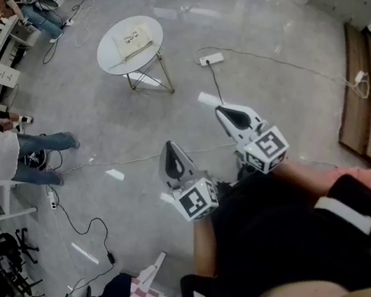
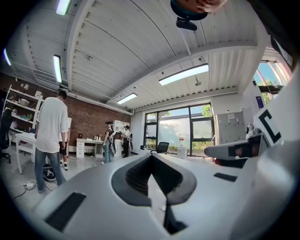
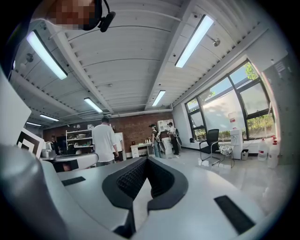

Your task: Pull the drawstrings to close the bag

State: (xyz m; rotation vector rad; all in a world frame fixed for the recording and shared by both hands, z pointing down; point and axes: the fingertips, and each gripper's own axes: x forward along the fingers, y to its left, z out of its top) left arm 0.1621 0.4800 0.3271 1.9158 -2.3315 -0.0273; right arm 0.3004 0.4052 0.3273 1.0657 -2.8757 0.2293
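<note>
Well ahead across the grey floor (image 1: 267, 87): a round white table (image 1: 109, 51), the flat cream bag (image 1: 132, 41) lying on top, far beyond reach. Hence held idle near the body: left gripper (image 1: 169, 145) and right gripper (image 1: 224, 111), jaws closed tight on nothing.

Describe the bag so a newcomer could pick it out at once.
Near the head view's top, a round white table stands on the grey floor. The bag is the flat cream cloth piece on it, the only thing on that tabletop; the white power strip lies down on the floor.
</note>
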